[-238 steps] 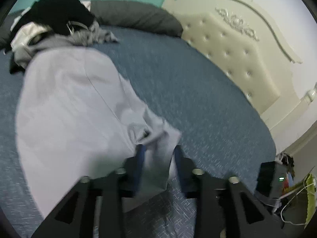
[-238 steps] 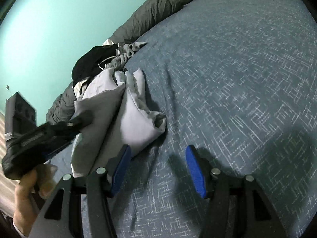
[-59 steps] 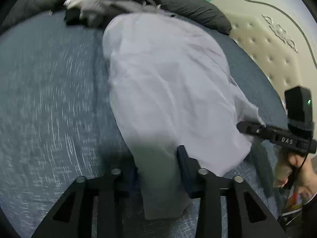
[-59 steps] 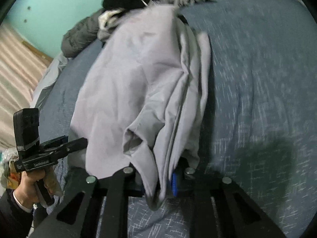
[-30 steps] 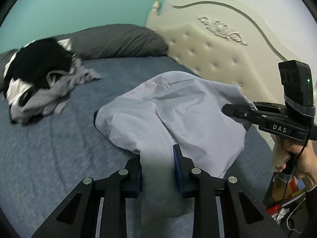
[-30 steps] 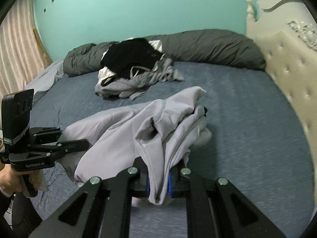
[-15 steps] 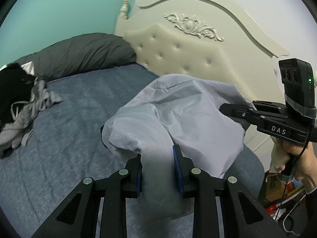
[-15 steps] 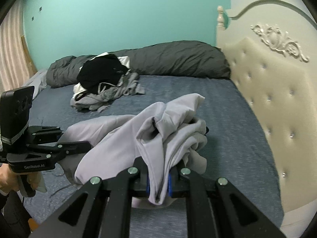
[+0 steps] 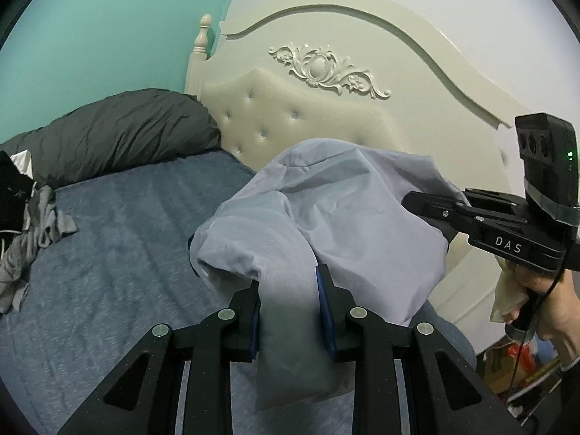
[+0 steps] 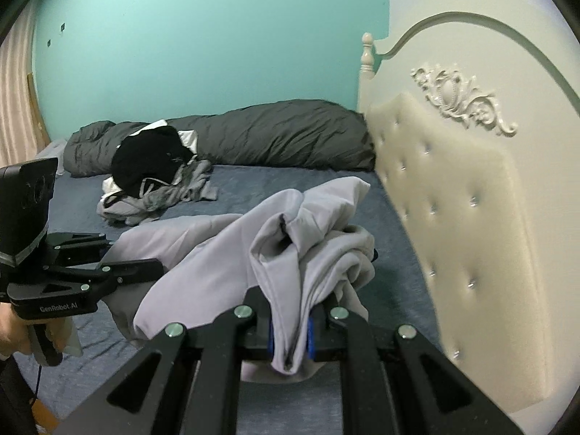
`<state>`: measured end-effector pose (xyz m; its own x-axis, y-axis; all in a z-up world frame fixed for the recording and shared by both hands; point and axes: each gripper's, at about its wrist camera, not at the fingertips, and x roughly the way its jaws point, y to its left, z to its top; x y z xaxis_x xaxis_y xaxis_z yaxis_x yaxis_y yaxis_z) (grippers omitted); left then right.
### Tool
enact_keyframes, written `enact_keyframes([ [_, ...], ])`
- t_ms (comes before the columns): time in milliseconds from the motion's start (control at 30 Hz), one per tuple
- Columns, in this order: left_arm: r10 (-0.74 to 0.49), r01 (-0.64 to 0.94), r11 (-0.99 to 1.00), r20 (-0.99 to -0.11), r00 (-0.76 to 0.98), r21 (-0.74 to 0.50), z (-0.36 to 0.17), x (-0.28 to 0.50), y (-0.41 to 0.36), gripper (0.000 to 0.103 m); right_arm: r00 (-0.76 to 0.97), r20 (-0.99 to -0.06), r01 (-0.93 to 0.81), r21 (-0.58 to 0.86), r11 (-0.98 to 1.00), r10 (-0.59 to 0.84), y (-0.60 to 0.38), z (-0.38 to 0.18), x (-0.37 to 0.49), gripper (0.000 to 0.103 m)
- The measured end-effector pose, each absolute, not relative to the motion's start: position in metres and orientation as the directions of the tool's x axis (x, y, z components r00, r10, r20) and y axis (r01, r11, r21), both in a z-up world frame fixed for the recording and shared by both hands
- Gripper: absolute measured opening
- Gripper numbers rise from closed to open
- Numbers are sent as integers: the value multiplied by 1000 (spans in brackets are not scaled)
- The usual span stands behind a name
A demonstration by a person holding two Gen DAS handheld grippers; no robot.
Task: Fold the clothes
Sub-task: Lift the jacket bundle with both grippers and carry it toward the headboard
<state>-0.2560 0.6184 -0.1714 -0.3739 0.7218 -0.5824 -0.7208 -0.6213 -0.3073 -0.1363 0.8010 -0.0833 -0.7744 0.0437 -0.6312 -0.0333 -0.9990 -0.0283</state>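
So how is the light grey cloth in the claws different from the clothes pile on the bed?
The grey cloth is one pale piece, held up by the left claw and the right claw. The clothes pile mixes black, white and grey pieces, lies on the bed, and nothing holds it. Both are crumpled, not folded.

Clothes pile (image 9: 21,224) cut by left edge
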Motion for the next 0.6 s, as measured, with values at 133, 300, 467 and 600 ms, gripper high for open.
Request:
enact_keyframes([
  [133,725,-706,-626,-582,-369,-331,-196,-245,642,28,-773,-628,-51,-81,-995,91,826,-99,-135,11],
  [300,728,-687,-631,-581,-364,-361,-227,-232,671,28,-736,-665,-95,-80,-992,125,857,-149,-119,11],
  [467,723,-691,-625,-604,-335,-364,-250,-199,676,28,-691,-715,-131,-23,-991,108,879,-194,-86,11],
  [600,709,-682,-626,-641,-294,-379,-273,-176,676,28,-669,-741,-145,49,-988,61,890,-212,-64,11],
])
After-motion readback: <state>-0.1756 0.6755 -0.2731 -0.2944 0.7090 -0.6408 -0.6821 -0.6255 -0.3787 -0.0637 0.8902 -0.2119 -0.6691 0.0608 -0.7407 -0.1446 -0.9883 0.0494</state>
